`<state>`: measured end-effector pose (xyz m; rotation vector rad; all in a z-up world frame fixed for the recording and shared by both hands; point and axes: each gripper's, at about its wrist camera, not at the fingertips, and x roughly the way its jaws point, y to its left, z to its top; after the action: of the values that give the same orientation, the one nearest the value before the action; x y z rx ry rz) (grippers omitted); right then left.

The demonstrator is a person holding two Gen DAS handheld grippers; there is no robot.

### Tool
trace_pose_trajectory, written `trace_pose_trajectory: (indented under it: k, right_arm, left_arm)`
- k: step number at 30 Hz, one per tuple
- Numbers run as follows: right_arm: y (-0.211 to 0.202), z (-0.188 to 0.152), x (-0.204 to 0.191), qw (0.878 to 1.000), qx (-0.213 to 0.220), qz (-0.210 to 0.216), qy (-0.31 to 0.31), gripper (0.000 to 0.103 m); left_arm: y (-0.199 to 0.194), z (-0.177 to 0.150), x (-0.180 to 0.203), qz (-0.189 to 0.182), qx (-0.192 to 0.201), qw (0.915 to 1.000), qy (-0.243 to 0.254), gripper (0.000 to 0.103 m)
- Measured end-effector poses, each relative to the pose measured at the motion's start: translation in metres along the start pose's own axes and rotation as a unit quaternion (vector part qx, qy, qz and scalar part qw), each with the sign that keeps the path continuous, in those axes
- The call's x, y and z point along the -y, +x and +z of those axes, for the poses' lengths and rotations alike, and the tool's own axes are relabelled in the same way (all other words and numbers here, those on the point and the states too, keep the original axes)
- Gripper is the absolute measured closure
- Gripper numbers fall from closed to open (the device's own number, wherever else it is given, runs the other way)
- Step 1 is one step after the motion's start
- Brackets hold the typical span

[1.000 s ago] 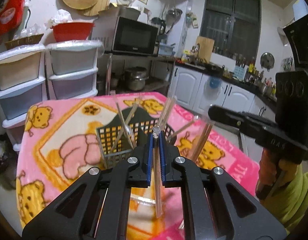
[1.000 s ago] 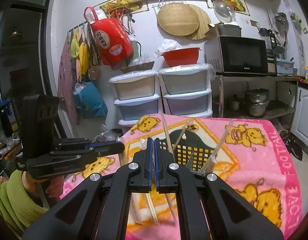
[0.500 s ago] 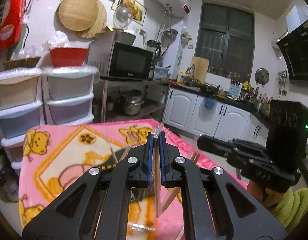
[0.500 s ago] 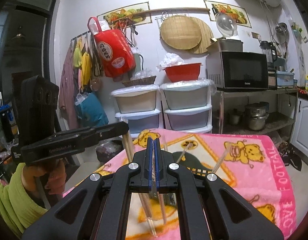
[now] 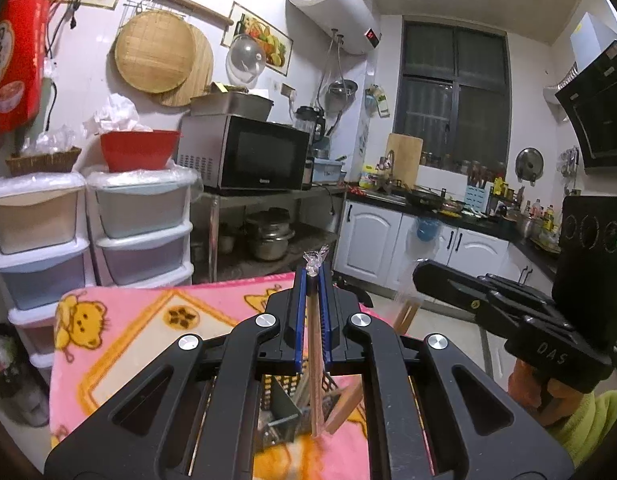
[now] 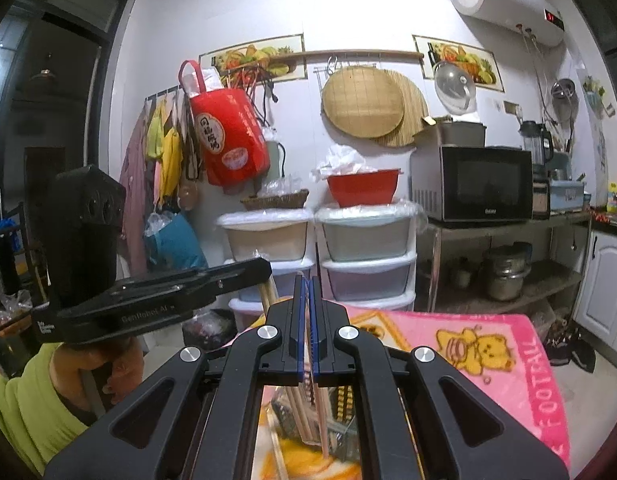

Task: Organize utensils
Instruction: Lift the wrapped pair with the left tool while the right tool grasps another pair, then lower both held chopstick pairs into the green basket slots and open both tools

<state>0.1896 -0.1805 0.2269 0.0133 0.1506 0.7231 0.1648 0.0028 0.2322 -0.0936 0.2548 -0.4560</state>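
Observation:
My left gripper (image 5: 312, 276) is shut on a plastic-wrapped pair of chopsticks (image 5: 317, 380) that hangs down toward the dark mesh utensil basket (image 5: 282, 412) below it. My right gripper (image 6: 307, 280) is shut on another thin chopstick (image 6: 320, 420) that points down over the same basket (image 6: 340, 408), which holds several chopsticks. The right gripper also shows at the right of the left wrist view (image 5: 420, 276), and the left gripper at the left of the right wrist view (image 6: 264, 270). Both are raised above the table.
The table wears a pink teddy-bear blanket (image 5: 120, 332). Stacked plastic drawers (image 5: 140, 232) and a shelf with a microwave (image 5: 244, 152) stand behind it. White kitchen cabinets (image 5: 388, 236) run along the right. Bags hang on the wall (image 6: 228, 140).
Both grippers have risen and tilted up, each carrying its chopsticks; the basket has dropped from mid-view to below the fingers.

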Motion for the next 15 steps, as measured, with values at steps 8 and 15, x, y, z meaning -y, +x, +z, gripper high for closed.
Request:
trace_pose_trajectory:
  k: [8, 15]
  right_arm:
    - [0.011, 0.018, 0.012, 1.000, 0.013, -0.013, 0.002, 0.101]
    - [0.023, 0.029, 0.024, 0.999, 0.021, -0.029, 0.008, 0.101]
  left_arm:
    - [0.013, 0.014, -0.011, 0.015, 0.006, 0.9999, -0.004, 0.099]
    - [0.025, 0.022, -0.020, 0.028, 0.012, 0.9995, -0.011, 0.099]
